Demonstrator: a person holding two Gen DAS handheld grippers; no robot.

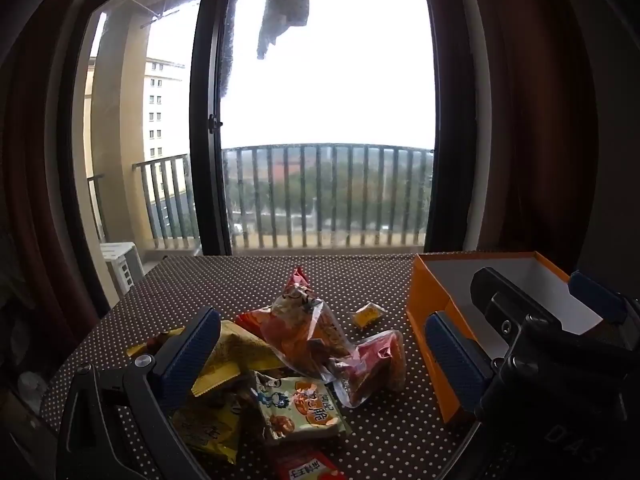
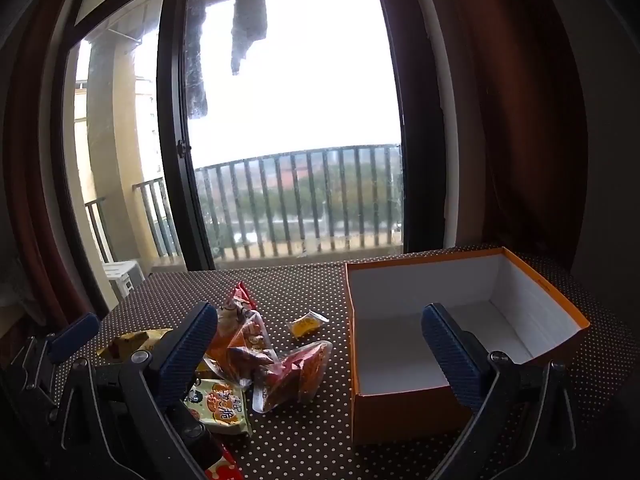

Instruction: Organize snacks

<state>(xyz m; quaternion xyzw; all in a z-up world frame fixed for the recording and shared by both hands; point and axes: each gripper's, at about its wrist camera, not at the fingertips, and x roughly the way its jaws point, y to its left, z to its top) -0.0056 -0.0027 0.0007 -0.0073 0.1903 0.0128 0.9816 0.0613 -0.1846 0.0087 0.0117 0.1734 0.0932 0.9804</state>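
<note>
Crinkled snack packets (image 1: pixel 304 344) in red, yellow and clear wrap lie heaped on the dotted table (image 1: pixel 224 280) between the spread, empty left tongs (image 1: pixel 320 352), just left of the spread right tongs (image 2: pixel 320 356), which frame the orange box (image 2: pixel 404 404).

The counter (image 2: pixel 304 292) had a dark brown cover with small white dots; an open orange box (image 2: pixel 404 408) with a white inside sat on its right side; a heap of snack packets (image 1: pixel 304 344) lay left of the box, touching and overlapping; one small yellow packet (image 2: pixel 307 323) lay apart, between heap and box.
</note>
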